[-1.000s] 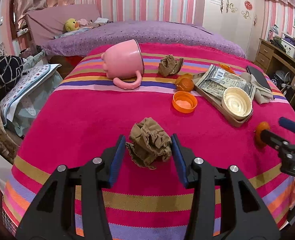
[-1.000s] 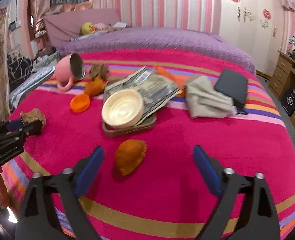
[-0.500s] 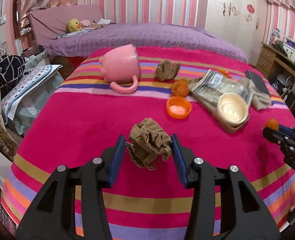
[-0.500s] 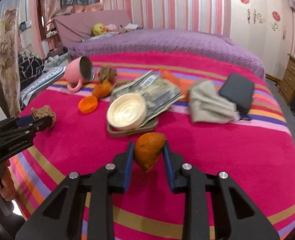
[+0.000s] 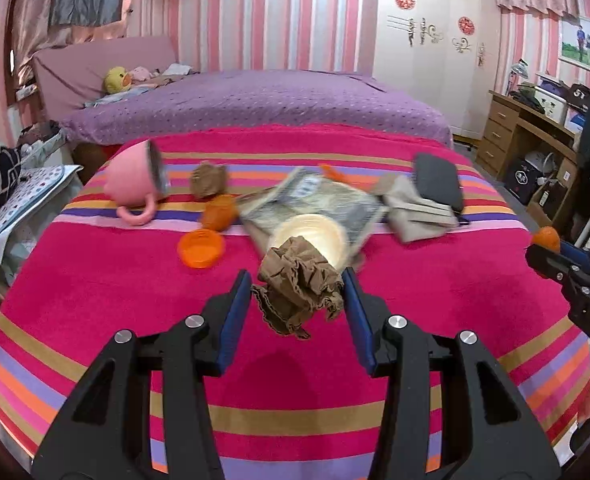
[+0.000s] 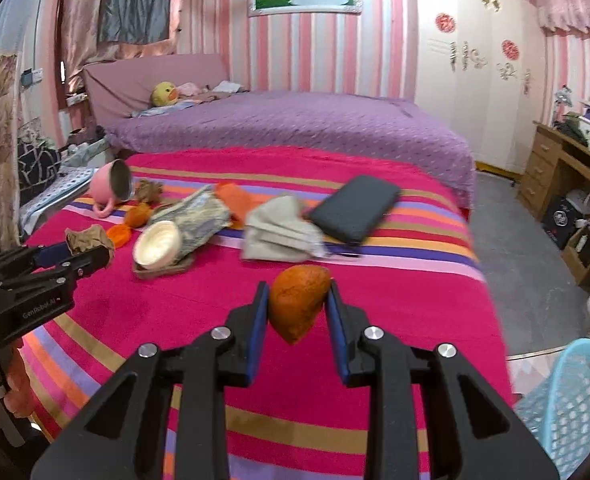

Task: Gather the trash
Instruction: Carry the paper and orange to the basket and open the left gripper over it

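Observation:
My left gripper [image 5: 296,276] is shut on a crumpled brown paper ball [image 5: 295,294], held above the striped pink blanket [image 5: 95,292]. In the right wrist view the same gripper [image 6: 75,256] shows at the left edge with the paper ball [image 6: 89,238]. An orange peel piece [image 6: 297,304] is lifted off the blanket, with my right gripper [image 6: 297,286] shut on it. On the blanket lie another brown paper ball [image 5: 209,180], an orange peel [image 5: 219,212] and an orange lid [image 5: 201,248]. A light blue mesh basket [image 6: 571,408] stands on the floor at the lower right.
A pink mug [image 5: 135,180] lies on its side at the back left. A tray carries a cream bowl [image 5: 315,236] and printed paper. A beige cloth [image 5: 415,208] and black wallet [image 5: 437,180] lie right of it. A wooden desk [image 6: 555,184] lines the right wall.
My right gripper closed on the orange peel and lifted it. Both grippers rose off the blanket with their loads and swung to the right, bringing the blue basket into view.

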The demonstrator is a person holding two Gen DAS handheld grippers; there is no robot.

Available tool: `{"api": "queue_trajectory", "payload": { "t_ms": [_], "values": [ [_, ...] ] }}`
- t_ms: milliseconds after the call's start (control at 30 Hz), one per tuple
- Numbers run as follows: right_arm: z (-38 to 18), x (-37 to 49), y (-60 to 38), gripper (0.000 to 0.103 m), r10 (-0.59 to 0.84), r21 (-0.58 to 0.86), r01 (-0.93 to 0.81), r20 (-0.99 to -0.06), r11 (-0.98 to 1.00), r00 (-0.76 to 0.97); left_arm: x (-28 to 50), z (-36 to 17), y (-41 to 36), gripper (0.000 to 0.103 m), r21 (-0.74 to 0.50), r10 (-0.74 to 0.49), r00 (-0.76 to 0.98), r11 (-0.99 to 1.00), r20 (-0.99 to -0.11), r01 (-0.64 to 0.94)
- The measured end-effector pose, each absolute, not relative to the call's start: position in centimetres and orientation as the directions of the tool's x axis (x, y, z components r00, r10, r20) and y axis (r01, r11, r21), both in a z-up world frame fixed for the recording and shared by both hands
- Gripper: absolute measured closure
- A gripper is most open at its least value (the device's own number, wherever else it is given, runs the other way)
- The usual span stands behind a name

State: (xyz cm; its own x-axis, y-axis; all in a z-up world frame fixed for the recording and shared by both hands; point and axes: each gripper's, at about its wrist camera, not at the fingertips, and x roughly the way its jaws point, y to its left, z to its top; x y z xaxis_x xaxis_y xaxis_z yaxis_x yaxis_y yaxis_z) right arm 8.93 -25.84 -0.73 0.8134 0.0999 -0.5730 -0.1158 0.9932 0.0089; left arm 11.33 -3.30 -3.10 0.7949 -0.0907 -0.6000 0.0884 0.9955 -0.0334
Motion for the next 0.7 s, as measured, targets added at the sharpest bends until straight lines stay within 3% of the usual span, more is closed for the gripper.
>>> {"api": "queue_trajectory", "payload": {
  "t_ms": [700],
  "values": [
    [0.4,2.2,-43.7,0.074,-0.113,0.0,0.134,-0.537,0.991,0.836,8.9,-1.9,-18.0,0.058,0.036,-0.186,0.816,0.969,-0.547,0.245]
  ]
}}
